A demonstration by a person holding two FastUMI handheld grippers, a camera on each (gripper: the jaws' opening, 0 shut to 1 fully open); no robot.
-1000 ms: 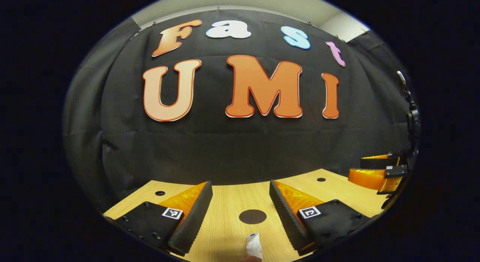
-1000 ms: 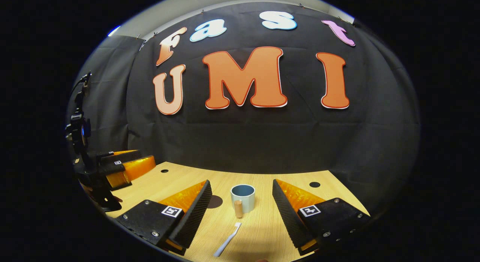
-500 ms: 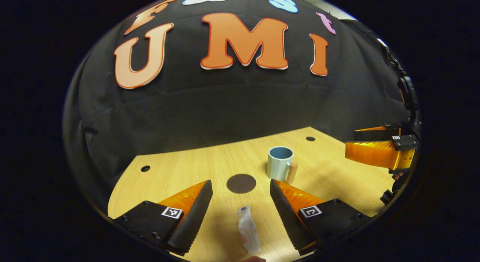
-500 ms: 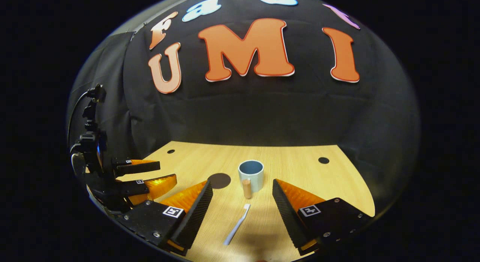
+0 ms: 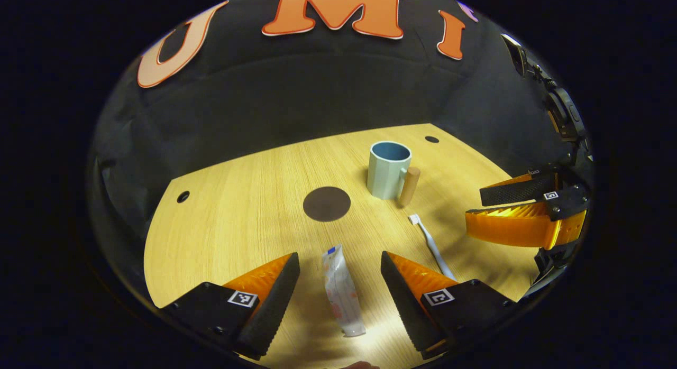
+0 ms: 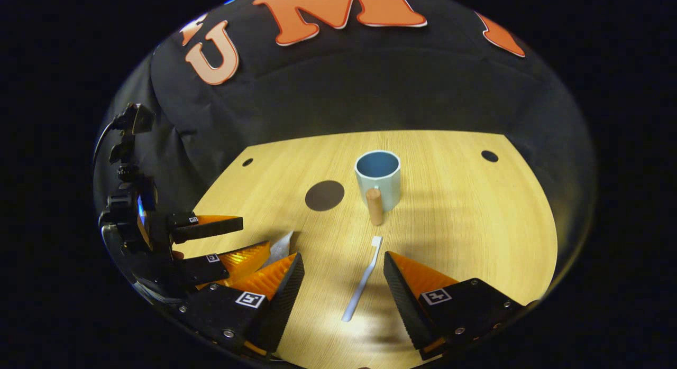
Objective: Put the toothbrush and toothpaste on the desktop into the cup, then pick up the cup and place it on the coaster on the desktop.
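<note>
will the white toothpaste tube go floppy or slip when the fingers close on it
The white crinkled toothpaste tube lies flat on the wooden desktop, between the open left gripper fingers. It looks soft and partly squeezed, so it will probably dent and sag. Its glossy skin may slip; it likely weighs little.

In the left gripper view the toothpaste (image 5: pixel 342 289) lies flat on the surface (image 5: pixel 238 210) between the left claw (image 5: pixel 339 284)'s spread fingers, with the coaster (image 5: pixel 327 203) at twelve o'clock from it. The cup (image 5: pixel 387 169) stands at two o'clock from the coaster, the toothbrush (image 5: pixel 431 245) at five o'clock from the cup. In the right gripper view the toothbrush (image 6: pixel 363 278) lies between the right claw (image 6: pixel 344 284)'s parted fingers, at six o'clock from the cup (image 6: pixel 377 177).
</note>
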